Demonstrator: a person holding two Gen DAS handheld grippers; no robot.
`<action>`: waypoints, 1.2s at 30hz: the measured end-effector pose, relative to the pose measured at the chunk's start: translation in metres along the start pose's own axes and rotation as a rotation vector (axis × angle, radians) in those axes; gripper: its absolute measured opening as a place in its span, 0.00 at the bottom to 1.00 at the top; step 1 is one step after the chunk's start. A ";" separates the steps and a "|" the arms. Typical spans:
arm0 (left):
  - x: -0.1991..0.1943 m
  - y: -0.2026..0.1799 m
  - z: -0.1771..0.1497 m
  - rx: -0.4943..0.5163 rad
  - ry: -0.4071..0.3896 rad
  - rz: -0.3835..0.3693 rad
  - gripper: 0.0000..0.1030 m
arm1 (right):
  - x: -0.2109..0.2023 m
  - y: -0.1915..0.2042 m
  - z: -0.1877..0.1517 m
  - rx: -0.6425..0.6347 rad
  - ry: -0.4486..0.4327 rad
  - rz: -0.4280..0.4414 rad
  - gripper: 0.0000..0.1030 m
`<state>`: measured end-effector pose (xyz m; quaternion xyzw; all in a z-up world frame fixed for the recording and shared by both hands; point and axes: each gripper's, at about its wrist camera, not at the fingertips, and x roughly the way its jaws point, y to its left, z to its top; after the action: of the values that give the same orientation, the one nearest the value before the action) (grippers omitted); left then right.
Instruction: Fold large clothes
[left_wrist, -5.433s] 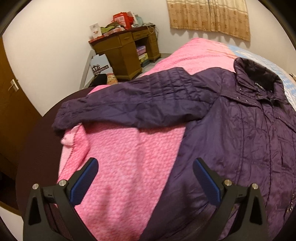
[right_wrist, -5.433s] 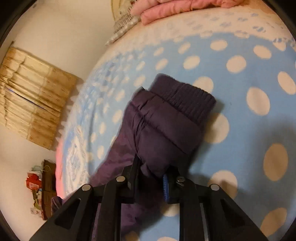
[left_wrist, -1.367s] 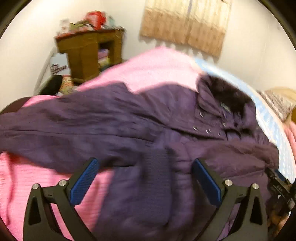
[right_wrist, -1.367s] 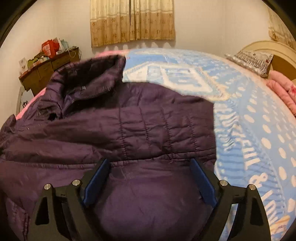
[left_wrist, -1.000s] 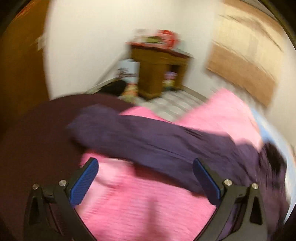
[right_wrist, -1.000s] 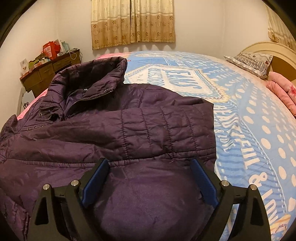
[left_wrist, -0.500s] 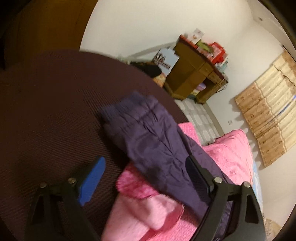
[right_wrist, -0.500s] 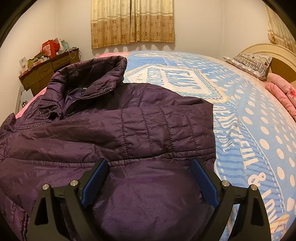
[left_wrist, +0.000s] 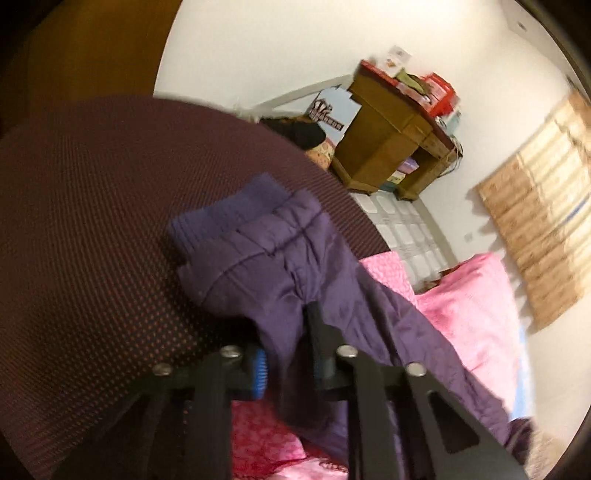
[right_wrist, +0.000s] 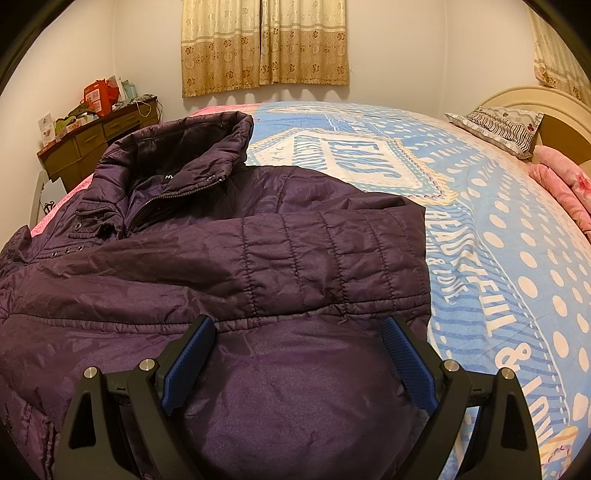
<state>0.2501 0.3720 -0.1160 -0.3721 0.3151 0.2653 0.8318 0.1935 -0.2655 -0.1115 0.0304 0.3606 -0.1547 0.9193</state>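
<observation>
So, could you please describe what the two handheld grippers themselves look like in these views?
Both look alike. The left gripper and right gripper have matte black angular frames with triangular cut-outs and silver round bolt heads at the joints. Each finger carries a blue ribbed pad. No cables, markings, hands or sleeves show.

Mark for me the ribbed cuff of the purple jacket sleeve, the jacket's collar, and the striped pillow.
Ribbed knit cuff of the purple quilted sleeve (left_wrist: 225, 218), left wrist view, on the ribbing.
Stand-up collar of the purple quilted jacket (right_wrist: 192, 138), right wrist view, on its inner face.
Black-and-white striped pillow (right_wrist: 498, 123), right wrist view, on its top face.
</observation>
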 end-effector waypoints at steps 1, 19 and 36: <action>-0.007 -0.007 0.001 0.032 -0.028 0.012 0.10 | 0.000 0.000 0.000 0.000 0.000 0.000 0.90; -0.165 -0.287 -0.195 0.829 -0.129 -0.547 0.11 | -0.001 -0.003 -0.002 0.023 -0.013 0.028 0.91; -0.058 0.029 -0.004 -0.185 -0.072 -0.032 0.95 | -0.001 -0.005 -0.002 0.030 -0.018 0.045 0.93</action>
<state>0.1908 0.3733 -0.0892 -0.4425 0.2532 0.2930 0.8088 0.1897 -0.2701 -0.1121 0.0508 0.3491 -0.1397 0.9252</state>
